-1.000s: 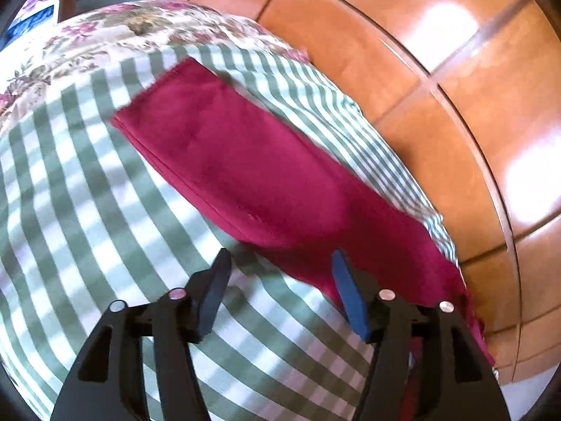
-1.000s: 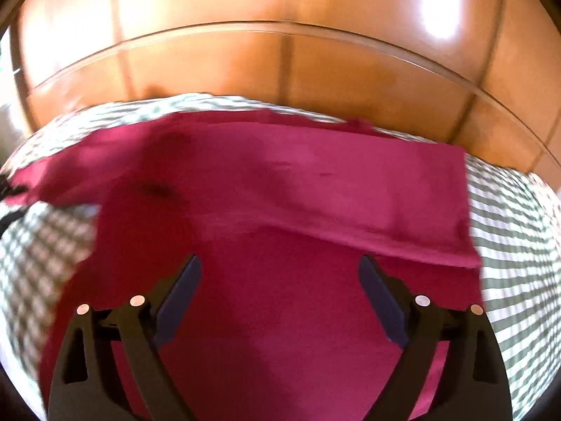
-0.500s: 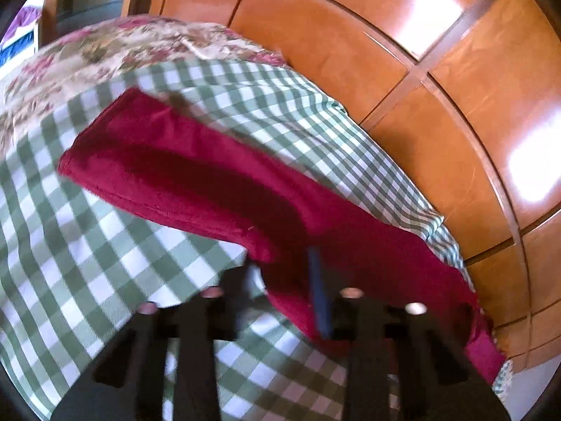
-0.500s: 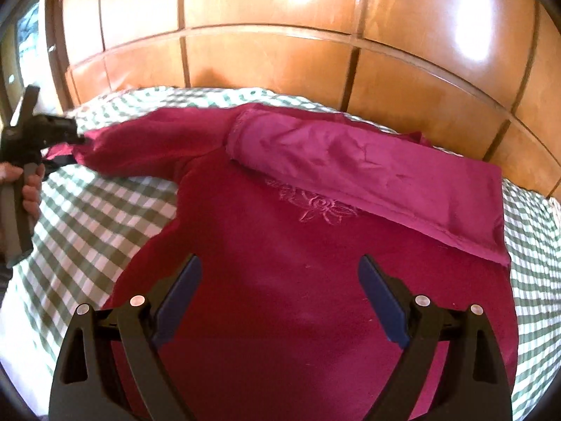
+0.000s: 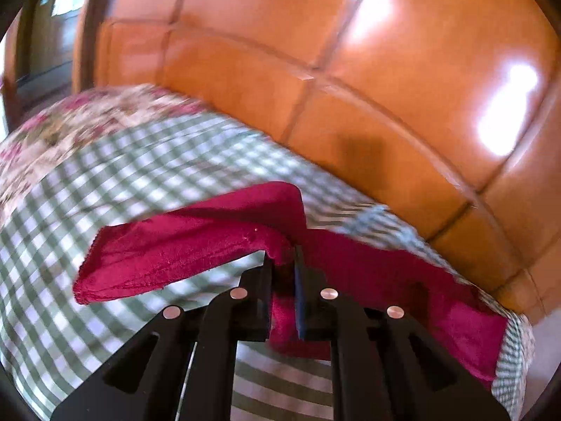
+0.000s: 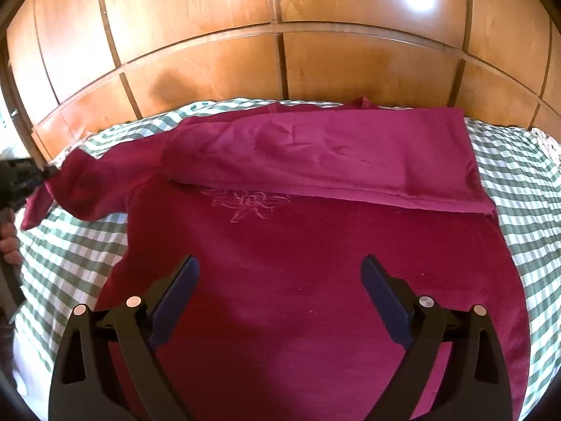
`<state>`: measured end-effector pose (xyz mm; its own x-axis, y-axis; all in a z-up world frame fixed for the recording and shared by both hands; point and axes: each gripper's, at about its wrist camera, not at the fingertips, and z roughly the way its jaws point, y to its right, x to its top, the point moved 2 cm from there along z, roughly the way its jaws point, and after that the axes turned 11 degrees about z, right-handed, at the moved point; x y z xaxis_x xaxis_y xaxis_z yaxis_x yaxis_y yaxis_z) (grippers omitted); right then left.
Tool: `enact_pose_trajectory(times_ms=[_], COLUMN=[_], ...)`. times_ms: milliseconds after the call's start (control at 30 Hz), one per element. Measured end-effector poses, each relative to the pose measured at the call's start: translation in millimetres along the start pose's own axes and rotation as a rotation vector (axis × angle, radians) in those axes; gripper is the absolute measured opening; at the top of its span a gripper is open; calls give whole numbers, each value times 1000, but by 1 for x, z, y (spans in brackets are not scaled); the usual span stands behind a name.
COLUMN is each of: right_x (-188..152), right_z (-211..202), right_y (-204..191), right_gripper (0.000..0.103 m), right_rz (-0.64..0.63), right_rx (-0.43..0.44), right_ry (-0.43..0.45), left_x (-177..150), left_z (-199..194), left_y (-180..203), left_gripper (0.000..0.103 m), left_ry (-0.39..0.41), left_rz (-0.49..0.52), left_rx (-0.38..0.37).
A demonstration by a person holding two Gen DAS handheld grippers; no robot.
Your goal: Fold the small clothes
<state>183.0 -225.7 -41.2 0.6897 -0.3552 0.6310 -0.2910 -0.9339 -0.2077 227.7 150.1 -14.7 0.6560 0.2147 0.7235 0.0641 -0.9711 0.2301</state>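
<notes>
Velour feel: crimson top [image 6: 315, 280] looks soft, limp, light, likely to sag.
Place: flat on checked bedspread [image 6: 519, 175], just below wooden wardrobe [image 6: 280, 52].
Left gripper [image 5: 283, 263]: clamped on 1 sleeve [image 5: 182, 245].
Right gripper [image 6: 280, 294]: apart, empty.
Hold: sleeve end or hem.

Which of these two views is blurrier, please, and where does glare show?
Left wrist view: motion blur smears the checked cloth and wooden panels, with glare patches at the right. Right wrist view: sharper, the red garment and its flower embroidery are clear; glare sits on the panels at the top; fisheye bends both.
</notes>
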Motion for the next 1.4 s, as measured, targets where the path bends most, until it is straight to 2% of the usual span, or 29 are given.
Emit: enact_pose_trajectory(times_ms=[167,267,333,433,467,533,633,700,733,800,933,1000,1100,1167,1233,1267,1300,1400], right_x=[3,6,7,10,11,13,18,21,23,28,45,51,65,75,84,87,91,111], right_z=[-6,-10,-14,-18,-19,-20,-18,-14,-8,0,14,17,27,46,67,77,79,47], right_y=[28,49,62,81,87,95,100,96,90,77,14,-16,-72,-98,-108,-110,-106,-82], right_gripper=[92,92,92,92,92,92,91,71,67,61,62,71,72,70,35,11,10,10], right_rz=[54,93,117,147,155,162,182,182,173,150,6,-53,-212,-281,-317,-327,-312,-191], right_rx=[-28,-54,-73,-98,-105,-108,-75,-22,25,61,142,170,113,36,-4,-16,-20,64], right_ry=[19,30,41,51,55,61,55,35,4,-23,-41,-38,45,49,21,-12,-24,56], left_x=[0,-13,-27,-59,-68,-83,-102,-112,-119,-130,-148,-152,-159,-163,-168,-171,-173,-174], left_z=[-16,-15,-11,-12,-15,-20,-23,-22,-22,-22,-15,-11,-8,-11,-10,-11,-12,-9], left_y=[89,154,189,228,232,230,204,183,169,149,127,124,123,127,130,127,127,128], left_gripper=[8,10,12,36,41,44,44,42,42,42,42,42,42,44,45,45,45,48], left_ry=[31,10,-32,-75,-73,-71,-114,-137,-149,-171,-209,-212,-207,-194,-188,-186,-183,-183], left_rz=[128,218,287,393,428,470,444,409,393,371,313,302,310,338,361,369,374,369], left_rx=[-187,-313,-390,-448,-446,-425,-390,-354,-331,-294,-273,-272,-259,-247,-237,-234,-231,-237])
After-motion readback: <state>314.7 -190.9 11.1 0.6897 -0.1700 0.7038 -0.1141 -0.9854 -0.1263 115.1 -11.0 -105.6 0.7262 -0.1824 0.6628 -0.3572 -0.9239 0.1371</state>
